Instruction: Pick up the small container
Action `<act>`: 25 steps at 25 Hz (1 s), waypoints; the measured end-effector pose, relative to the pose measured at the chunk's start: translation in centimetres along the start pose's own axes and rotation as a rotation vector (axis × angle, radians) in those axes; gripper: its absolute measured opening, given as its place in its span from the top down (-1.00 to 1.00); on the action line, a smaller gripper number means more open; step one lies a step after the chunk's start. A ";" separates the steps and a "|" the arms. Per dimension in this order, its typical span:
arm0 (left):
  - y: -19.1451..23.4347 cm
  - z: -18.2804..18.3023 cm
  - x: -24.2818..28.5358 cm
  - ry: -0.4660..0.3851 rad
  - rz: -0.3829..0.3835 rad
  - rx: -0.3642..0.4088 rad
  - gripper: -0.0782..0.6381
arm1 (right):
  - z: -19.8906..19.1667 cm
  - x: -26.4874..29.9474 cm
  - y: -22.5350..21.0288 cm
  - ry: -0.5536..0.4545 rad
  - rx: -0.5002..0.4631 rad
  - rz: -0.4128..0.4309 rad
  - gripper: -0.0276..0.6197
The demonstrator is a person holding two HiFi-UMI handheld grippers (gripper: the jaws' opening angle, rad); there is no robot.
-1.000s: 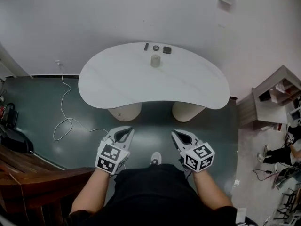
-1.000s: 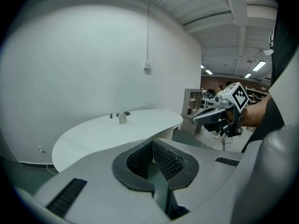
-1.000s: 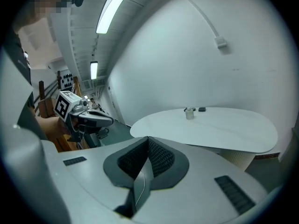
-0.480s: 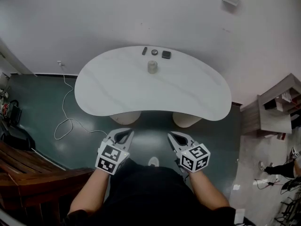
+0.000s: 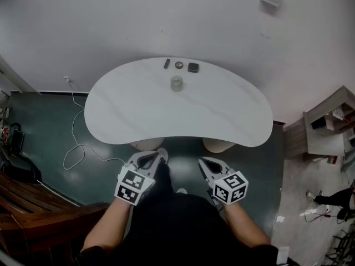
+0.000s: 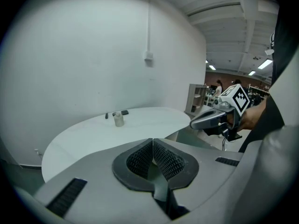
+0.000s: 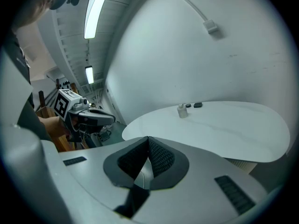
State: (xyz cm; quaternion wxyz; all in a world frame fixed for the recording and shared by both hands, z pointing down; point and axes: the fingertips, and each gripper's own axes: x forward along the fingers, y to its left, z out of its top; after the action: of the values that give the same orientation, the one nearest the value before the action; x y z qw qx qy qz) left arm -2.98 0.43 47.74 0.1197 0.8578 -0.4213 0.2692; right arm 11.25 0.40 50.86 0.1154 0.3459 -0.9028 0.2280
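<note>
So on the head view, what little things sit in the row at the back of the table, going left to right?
thin dark stick → small round thing → dark square block

You hold two grippers, a left gripper [image 5: 151, 156] and a right gripper [image 5: 205, 162]. Ahead of them you have one white table [image 5: 222, 115], one small container [image 5: 176, 83] and three small dark objects [image 5: 167, 64] [image 5: 178, 65] [image 5: 193, 67].

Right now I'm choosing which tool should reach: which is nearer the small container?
Left, but barely. The left tool and right tool both hang before the table, left and right of the small container, which stands toward its far edge.
</note>
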 end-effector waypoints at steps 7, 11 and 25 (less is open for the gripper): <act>2.2 2.3 3.4 -0.028 -0.034 0.012 0.73 | 1.3 1.9 -2.2 0.013 -0.011 -0.020 0.93; 4.3 3.2 5.5 -0.032 -0.054 0.004 0.73 | 2.5 3.7 -4.0 0.027 -0.005 -0.040 0.93; 17.8 9.2 14.0 -0.085 -0.132 0.026 0.73 | 11.0 15.5 -10.3 0.052 -0.028 -0.126 0.93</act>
State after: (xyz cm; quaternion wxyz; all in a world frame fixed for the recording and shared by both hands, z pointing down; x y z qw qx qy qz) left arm -6.70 -23.76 47.58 0.1080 0.8958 -0.3649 0.2294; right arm 6.28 -20.59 50.41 0.1577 0.3944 -0.8790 0.2165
